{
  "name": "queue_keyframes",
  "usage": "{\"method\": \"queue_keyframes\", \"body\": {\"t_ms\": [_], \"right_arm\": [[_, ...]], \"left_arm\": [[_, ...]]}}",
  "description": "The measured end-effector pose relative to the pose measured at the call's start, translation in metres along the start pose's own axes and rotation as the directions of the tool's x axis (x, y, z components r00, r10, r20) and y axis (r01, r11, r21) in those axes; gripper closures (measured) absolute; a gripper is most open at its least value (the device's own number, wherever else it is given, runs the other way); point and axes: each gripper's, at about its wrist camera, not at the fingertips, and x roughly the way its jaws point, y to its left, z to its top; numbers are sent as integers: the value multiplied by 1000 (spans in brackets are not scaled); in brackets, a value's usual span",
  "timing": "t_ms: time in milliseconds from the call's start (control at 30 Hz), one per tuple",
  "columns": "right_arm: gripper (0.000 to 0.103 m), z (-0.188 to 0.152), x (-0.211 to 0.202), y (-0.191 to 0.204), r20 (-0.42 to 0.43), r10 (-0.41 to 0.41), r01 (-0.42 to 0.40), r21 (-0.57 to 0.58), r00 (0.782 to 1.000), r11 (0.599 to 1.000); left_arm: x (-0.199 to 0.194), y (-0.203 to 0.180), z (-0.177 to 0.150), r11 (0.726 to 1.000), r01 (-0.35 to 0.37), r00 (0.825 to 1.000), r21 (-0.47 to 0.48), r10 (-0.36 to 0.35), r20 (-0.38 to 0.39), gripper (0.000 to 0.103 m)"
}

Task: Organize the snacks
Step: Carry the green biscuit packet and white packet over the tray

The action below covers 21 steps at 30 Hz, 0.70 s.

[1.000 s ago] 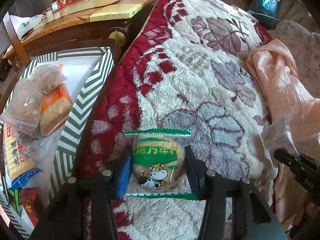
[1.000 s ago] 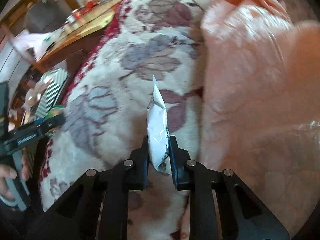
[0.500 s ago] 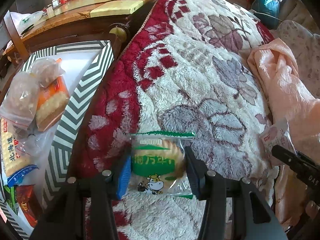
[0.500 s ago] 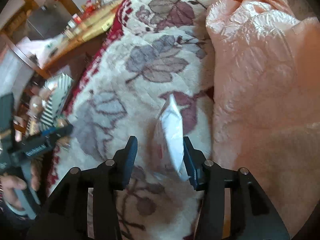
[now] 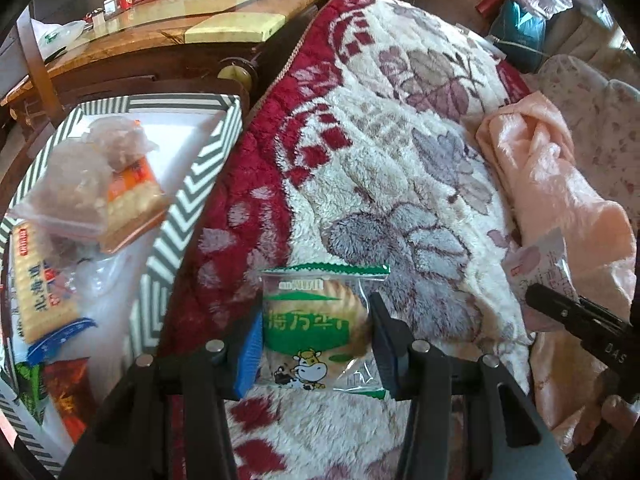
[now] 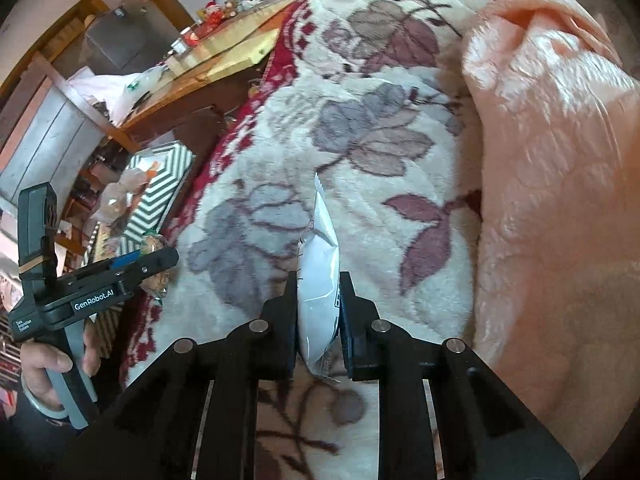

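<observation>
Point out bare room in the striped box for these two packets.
Far half of the striped box shows bare white floor, between the far rim and the orange cracker pack. Near half is crowded: long cracker packet, red wrapper.

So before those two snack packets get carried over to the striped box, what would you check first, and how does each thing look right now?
1. Left hand-held gripper has the green cow-print biscuit packet between its fingers: ok.
2. Right hand-held gripper is clamped on the white packet: ok, held edge-on and upright.
3. White packet is gripped securely: cannot tell; only its lower part sits between the fingers.
4. Striped box is open and in sight to the left of the floral blanket: ok.
5. Free room in the box: ok at its far white end; the near end is crowded with packets.
6. The two grippers are apart from each other: ok.
</observation>
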Motion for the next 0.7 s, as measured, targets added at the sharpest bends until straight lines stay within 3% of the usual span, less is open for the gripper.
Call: {"method": "queue_keyframes", "body": {"t_ms": [133,267,700], "right_arm": [[87,3,-2,25,2,28,-28,-50,1000,998],[87,7,0,52,-7,43,-43,-107,999,993],[87,7,23,125,-68,88,-101,-234,994,967]], "left_arm": [[-19,6,-2,999,29,999,-14,-29,18,52],[-38,13,-4,1000,10,999,-12,-10,50,52],[-71,60,-16,992,-109,986,-69,117,121,52]]}}
